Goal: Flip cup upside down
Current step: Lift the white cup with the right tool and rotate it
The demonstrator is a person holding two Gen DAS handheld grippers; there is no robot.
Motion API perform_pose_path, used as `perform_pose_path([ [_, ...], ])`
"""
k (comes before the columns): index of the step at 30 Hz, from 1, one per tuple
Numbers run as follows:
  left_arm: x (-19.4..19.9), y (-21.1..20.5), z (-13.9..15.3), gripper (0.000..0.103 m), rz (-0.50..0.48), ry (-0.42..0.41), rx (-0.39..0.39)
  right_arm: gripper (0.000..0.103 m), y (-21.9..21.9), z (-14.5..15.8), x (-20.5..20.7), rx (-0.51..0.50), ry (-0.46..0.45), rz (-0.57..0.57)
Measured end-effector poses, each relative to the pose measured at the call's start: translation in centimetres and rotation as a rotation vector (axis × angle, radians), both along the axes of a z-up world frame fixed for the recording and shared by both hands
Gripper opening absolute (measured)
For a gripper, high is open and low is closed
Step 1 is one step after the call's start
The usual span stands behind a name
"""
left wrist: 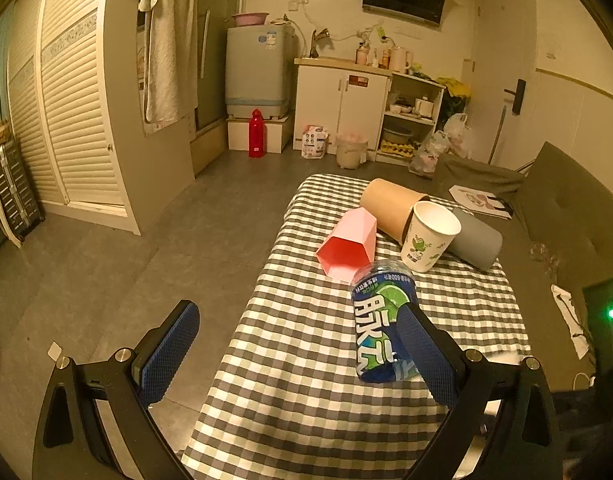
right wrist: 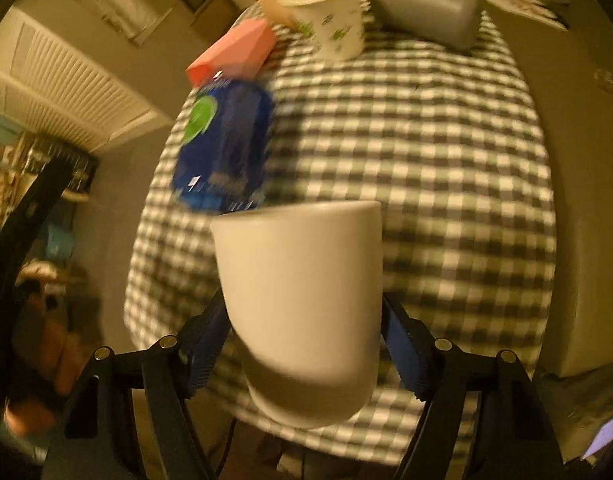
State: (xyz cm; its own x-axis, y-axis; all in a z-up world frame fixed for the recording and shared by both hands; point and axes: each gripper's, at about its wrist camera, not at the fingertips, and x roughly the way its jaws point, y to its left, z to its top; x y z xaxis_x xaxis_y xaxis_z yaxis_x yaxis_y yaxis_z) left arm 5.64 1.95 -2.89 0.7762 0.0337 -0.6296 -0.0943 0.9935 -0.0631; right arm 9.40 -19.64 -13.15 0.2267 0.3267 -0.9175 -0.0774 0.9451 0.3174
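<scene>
**One white cup in your right gripper, five other items on the checked cloth**

Your right gripper (right wrist: pixel 304 344) is clamped on the single white cup (right wrist: pixel 302 304), a blue pad pressed against each side. The cup is off the checkered tablecloth (right wrist: pixel 446 152), its flat end toward the far side of the table and its rounded end toward the camera; the view is blurred, so you cannot tell which end is the mouth.

Your left gripper (left wrist: pixel 302 354) is spread wide with nothing between its pads. Its right pad overlaps the blue bottle (left wrist: pixel 382 320) in the picture; contact is unclear.

Count on the cloth: one blue bottle, one pink hexagonal cup (left wrist: pixel 348 242) on its side, one brown paper tube (left wrist: pixel 392 208) on its side, one printed paper cup (left wrist: pixel 426 238) upright, one grey cup (left wrist: pixel 476 242) on its side.
</scene>
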Motion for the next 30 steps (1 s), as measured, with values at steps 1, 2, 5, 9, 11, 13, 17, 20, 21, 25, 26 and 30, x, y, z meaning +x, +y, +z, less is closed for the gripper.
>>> perform_pose_path([
  [1, -0.1, -0.1, 0.0, 0.102, -0.001, -0.001, 0.004, 0.073, -0.1, 0.1, 0.2, -0.006, -0.014, -0.009],
  [2, -0.2, -0.2, 0.0, 0.102, -0.003, -0.003, 0.007, 0.073, -0.3, 0.1, 0.2, -0.011, -0.029, -0.019],
  [5, -0.7, -0.9, -0.1, 0.102, -0.014, -0.010, 0.022, 0.073, -0.8, -0.3, 0.5, -0.004, -0.082, -0.051],
  [9, -1.4, -2.0, -0.2, 0.102, -0.039, -0.028, 0.042, 0.073, -1.4, -0.2, -0.2, -0.014, -0.155, -0.057],
  [11, -1.8, -2.7, -0.3, 0.102, -0.052, -0.041, 0.066, 0.077, -1.5, 1.0, -0.6, -0.009, -0.206, -0.051],
  [13, -1.9, -3.4, -0.3, 0.102, -0.063, -0.047, 0.084, 0.084, -1.6, 3.2, -1.3, -0.042, -0.293, -0.034],
  [17, -2.3, -4.4, -0.3, 0.102, -0.100, -0.056, 0.093, 0.086, -2.6, 7.4, -3.0, -0.143, -0.453, -0.051],
  [20, -2.6, -5.1, -0.2, 0.102, -0.120, -0.062, 0.098, 0.087, -4.3, 9.3, -4.3, -0.150, -0.509, -0.093],
  [21, -2.7, -5.4, -0.1, 0.102, -0.126, -0.060, 0.092, 0.087, -4.9, 9.7, -4.7, -0.156, -0.525, -0.108],
  [25, -3.4, -6.7, 0.2, 0.102, -0.136, -0.067, 0.098, 0.087, -6.8, 10.1, -6.7, -0.216, -0.564, -0.166],
  [26, -3.6, -7.2, 0.3, 0.102, -0.134, -0.069, 0.103, 0.087, -7.2, 10.1, -7.2, -0.233, -0.569, -0.183],
  [30, -4.2, -9.0, 0.3, 0.102, -0.134, -0.052, 0.058, 0.087, -8.9, 10.1, -8.3, -0.245, -0.556, -0.244],
])
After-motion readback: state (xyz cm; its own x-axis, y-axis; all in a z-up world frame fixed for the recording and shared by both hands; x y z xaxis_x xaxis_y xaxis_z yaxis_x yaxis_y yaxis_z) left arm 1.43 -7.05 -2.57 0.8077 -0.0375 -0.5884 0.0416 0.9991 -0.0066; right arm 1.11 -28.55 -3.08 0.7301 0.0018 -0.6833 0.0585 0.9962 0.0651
